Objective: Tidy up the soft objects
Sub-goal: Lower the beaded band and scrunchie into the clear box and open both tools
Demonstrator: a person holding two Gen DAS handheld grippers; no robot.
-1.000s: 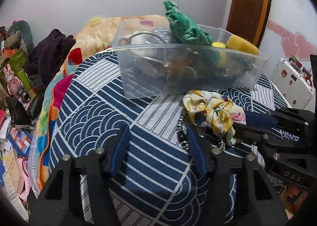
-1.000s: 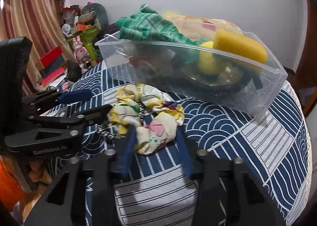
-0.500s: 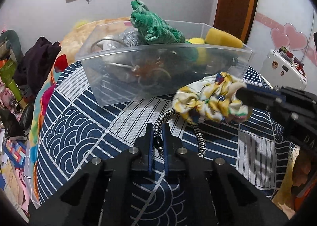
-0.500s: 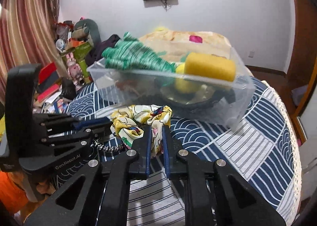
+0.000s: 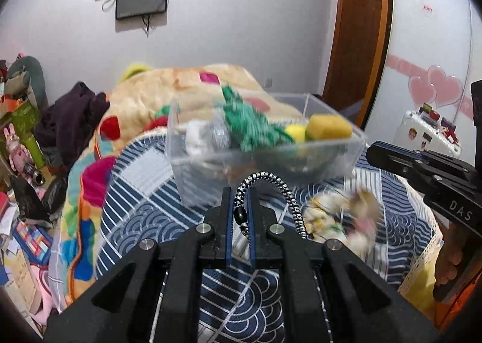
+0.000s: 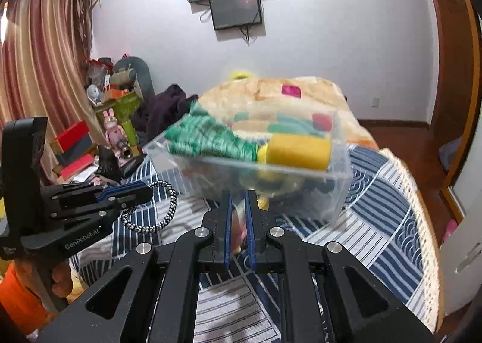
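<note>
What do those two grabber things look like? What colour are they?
Both are black plastic with silver bolts and thin blue pads on the fingers. The left tool has white "GenRobot.AI" lettering on its side, and the right tool shows the letters "DAS". An orange sleeve peeks out behind each.

One clear bin (image 5: 265,162), one scrunchie (image 5: 340,216), two hair ties.

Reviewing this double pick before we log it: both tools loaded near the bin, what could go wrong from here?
1. The left tool pinches only one short stretch of the braided cord loop; the rest hangs free and could snag the clear bin rim.
2. The right tool holds the floral scrunchie, blurred in both views; a loose grip could drop it.
3. The bin already looks heaped, so additions may spill.
</note>
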